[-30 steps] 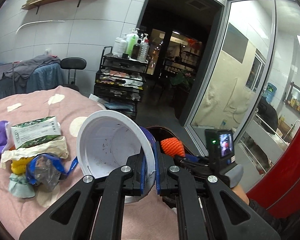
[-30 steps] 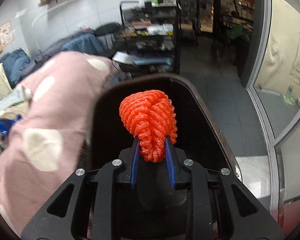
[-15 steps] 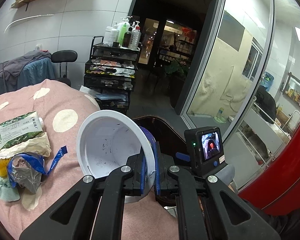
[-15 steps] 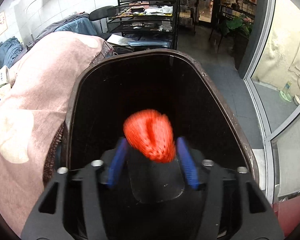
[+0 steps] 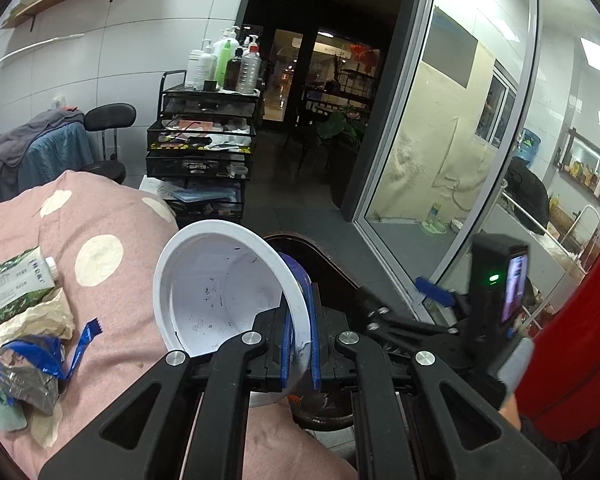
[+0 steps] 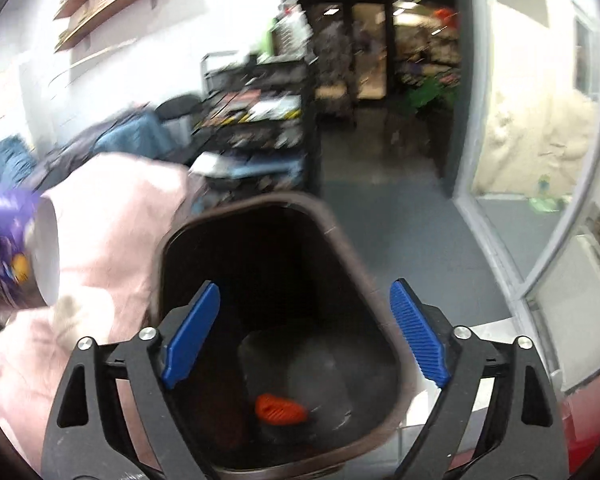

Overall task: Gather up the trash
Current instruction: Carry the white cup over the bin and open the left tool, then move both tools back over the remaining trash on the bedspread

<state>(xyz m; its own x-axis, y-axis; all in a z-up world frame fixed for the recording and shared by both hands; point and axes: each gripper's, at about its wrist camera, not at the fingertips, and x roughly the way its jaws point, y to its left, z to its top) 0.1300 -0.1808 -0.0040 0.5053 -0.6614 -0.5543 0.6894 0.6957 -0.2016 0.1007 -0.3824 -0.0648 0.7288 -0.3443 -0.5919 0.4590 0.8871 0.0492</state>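
My left gripper [image 5: 300,316] is shut on the rim of a white paper cup [image 5: 224,284], held tilted above the pink dotted cloth [image 5: 108,216] beside the dark bin [image 5: 332,260]. Over the open bin [image 6: 364,280] my right gripper [image 6: 304,320] has its jaws opening wide, with nothing between them. An orange foam net [image 6: 280,408] lies at the bottom of the bin. On the cloth to the left remain a green and white carton [image 5: 12,284], crumpled paper [image 5: 32,320] and a blue and silver wrapper [image 5: 28,372]. The cup [image 6: 48,256] also shows at the left edge of the right wrist view.
A black wire cart [image 5: 204,148] with bottles [image 5: 228,64] on top stands behind the cloth. A glass partition [image 5: 452,148] runs along the right. A black stool [image 5: 108,116] and draped clothes [image 5: 40,148] stand at the back left. A red surface [image 5: 580,340] fills the right edge.
The right gripper opened and let go of the orange foam net, which fell to the bin's bottom, then rose. The left gripper carried the cup rightward, closer to the bin.
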